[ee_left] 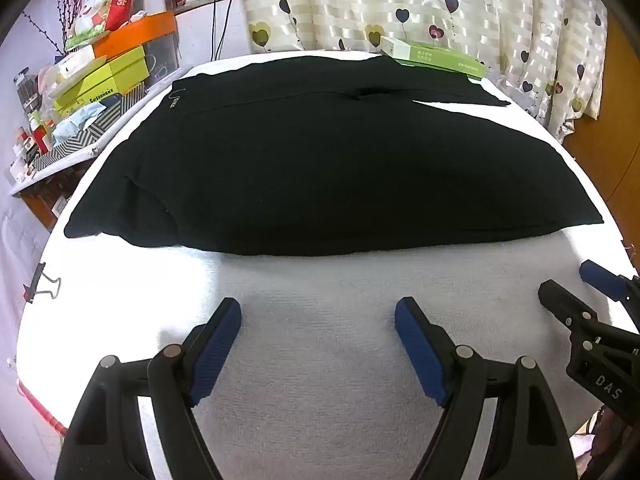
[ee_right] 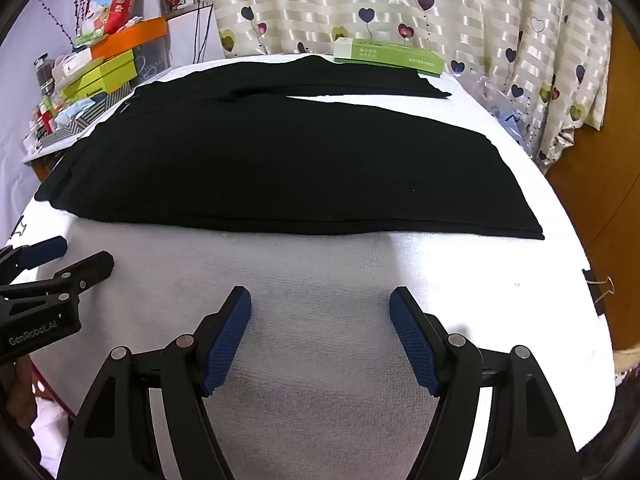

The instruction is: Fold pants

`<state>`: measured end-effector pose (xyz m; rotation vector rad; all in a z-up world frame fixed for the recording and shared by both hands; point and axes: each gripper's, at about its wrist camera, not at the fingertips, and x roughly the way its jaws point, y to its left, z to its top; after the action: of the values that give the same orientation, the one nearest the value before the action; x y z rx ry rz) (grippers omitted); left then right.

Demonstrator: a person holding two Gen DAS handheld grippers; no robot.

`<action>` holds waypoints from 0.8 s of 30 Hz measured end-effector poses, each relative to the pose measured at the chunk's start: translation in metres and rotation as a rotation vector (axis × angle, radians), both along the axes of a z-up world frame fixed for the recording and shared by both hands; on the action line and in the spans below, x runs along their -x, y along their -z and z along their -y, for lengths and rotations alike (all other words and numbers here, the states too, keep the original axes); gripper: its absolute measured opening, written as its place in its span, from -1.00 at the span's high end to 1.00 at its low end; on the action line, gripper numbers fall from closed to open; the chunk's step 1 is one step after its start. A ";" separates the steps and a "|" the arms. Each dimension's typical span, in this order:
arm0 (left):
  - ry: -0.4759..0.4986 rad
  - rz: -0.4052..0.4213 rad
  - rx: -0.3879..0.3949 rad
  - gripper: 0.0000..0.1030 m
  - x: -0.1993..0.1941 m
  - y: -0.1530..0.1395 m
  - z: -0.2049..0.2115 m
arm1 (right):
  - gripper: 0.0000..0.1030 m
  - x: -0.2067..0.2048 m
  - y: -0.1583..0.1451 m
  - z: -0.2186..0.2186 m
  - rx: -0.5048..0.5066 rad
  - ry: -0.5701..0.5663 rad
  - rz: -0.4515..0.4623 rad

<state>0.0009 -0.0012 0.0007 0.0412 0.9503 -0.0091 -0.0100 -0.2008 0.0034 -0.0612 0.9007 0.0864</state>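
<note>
- Nearest the cameras, the left gripper [ee_left: 318, 316] and the right gripper [ee_right: 320, 306] both hover over bare white table cover [ee_left: 320, 360], jaws spread wide and holding nothing. Each one shows at the edge of the other's view, so the 2 sit side by side.
- Straight ahead of both grippers, with a strip of bare cover between, lie the black pants [ee_left: 320, 168], spread flat with no fold begun. Their long axis runs left to right across the grippers' line of approach.
- The waistband end with a small light logo [ee_left: 173, 100] lies toward the far left; the 2 legs run right, the near leg [ee_right: 360, 184] broad and close, the far leg [ee_right: 340, 80] split away from it by a wedge of white cover.
- By position, the left gripper is nearer the pants' waist end and the right gripper nearer the near leg's hem [ee_right: 520, 216]; the near long edge faces both squarely, which would probably suit lifting that edge over onto the far leg.
- Nothing stands between the grippers and the pants.
- A binder clip [ee_left: 44, 282] grips the cover's edge left of the pants, another [ee_right: 600, 290] right of them.
- Beyond the pants, a green box [ee_left: 436, 58] touches or overlaps the far leg; it could crowd a fold that way.
- Stacked boxes [ee_left: 104, 76] sit left of the pants, a heart-print curtain [ee_left: 400, 0] behind.
</note>
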 end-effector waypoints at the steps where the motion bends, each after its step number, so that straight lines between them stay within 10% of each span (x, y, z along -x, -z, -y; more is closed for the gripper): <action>1: 0.001 -0.001 0.001 -0.59 0.000 0.000 0.001 | -0.40 0.000 0.000 0.000 0.001 0.001 0.000; 24: -0.014 -0.019 0.023 -0.61 -0.001 0.003 -0.005 | -0.40 -0.001 -0.001 -0.001 0.002 -0.001 -0.007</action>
<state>0.0016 0.0035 -0.0024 0.0135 0.9693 -0.0076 -0.0086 -0.1998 0.0044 -0.0636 0.9077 0.0862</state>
